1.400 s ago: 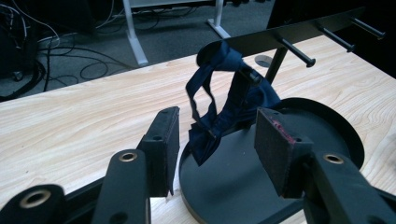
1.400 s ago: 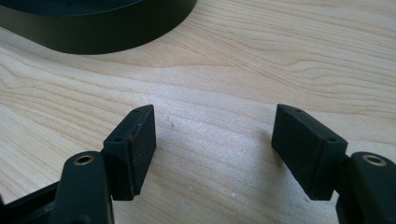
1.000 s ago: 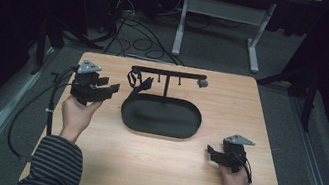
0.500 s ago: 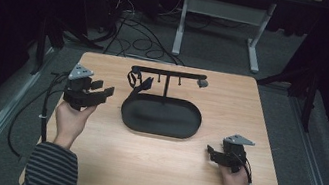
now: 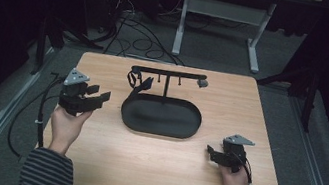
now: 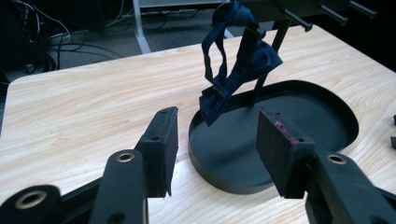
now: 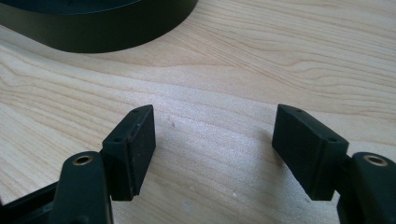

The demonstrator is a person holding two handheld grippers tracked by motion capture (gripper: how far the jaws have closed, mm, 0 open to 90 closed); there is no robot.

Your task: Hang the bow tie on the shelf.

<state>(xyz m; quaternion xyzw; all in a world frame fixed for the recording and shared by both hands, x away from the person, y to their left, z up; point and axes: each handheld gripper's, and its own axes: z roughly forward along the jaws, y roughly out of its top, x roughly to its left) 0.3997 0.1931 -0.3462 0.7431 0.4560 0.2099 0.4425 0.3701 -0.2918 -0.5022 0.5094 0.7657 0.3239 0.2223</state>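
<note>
Left gripper (image 6: 212,154) is hovering with jaws spread, lining up on the hanging bow tie (image 6: 233,65); right gripper (image 7: 212,154) is idling low over the table (image 5: 139,169), jaws spread, gripping nothing.

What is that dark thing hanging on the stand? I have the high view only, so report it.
Observer: The left gripper view shows a navy bow tie with its strap, hanging from the stand down toward the black tray.
Operator: Check the left gripper's pads.
Observer: The left gripper is open and aimed at the bow tie. One pad has reddish marks near its edge.
Operator: Now the right gripper.
Observer: The right gripper is open, low over bare table beside the tray's rim.
</note>
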